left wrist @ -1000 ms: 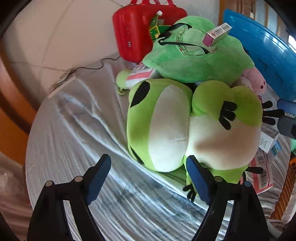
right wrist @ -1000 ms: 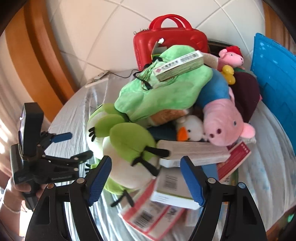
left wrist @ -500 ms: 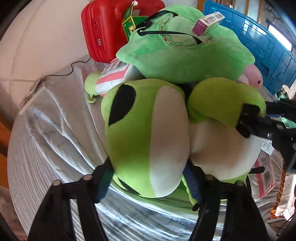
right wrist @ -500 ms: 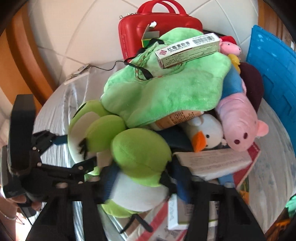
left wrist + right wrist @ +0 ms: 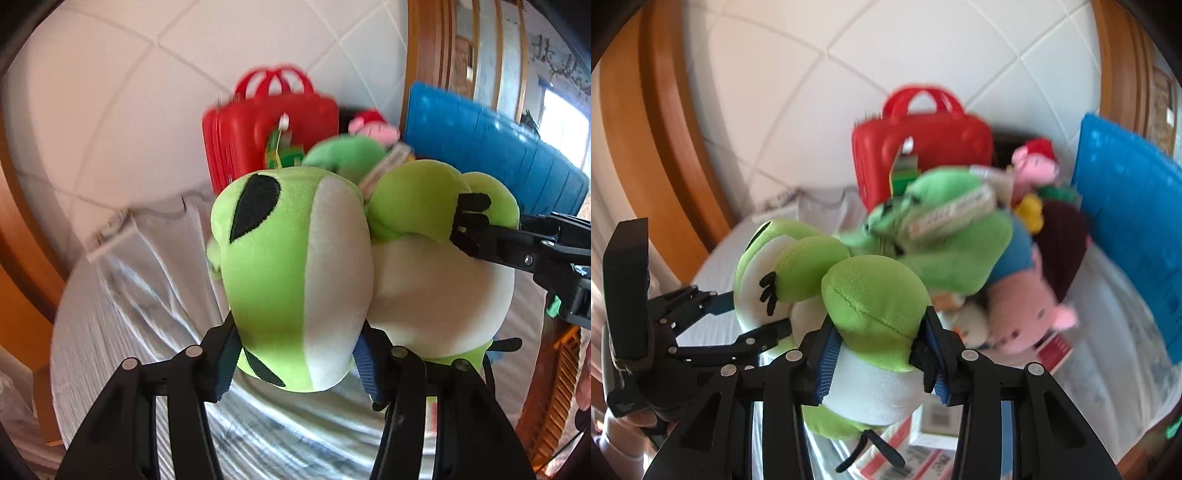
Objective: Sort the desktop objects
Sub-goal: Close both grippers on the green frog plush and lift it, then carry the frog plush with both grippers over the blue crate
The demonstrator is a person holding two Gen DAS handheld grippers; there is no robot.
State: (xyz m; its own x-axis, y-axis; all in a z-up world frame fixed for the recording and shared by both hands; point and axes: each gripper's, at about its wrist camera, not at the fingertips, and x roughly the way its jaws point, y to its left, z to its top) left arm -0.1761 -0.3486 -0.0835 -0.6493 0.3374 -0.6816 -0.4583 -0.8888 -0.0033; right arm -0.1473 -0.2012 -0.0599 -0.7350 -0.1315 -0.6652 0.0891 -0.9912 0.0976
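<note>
A green and white frog plush toy (image 5: 295, 273) is gripped from two sides, raised in front of a pile of toys. The left tool (image 5: 295, 354) is clenched on the frog's rounded head, its blue pads pressing into the plush on either side. The right tool (image 5: 879, 347) is clenched on a green limb of the same frog (image 5: 857, 295), with the white belly bulging beneath its fingers. In the left wrist view the right tool (image 5: 480, 240) reaches in from the right edge and touches the frog's black-toed foot.

Behind the frog, on a round surface (image 5: 122, 295) covered in pale grey cloth, lies a heap of things: a floppy green plush (image 5: 945, 236) with a long white box (image 5: 956, 218) on top, a pink pig plush (image 5: 1027, 321), and a smaller pink pig figure (image 5: 1036, 162) with a red cap. A red carry case (image 5: 923, 151) stands against the tiled wall, and a blue plastic crate (image 5: 1126, 206) sits at the right. Flat barcoded packets, blurred, appear to lie under the pile (image 5: 923, 446).
</note>
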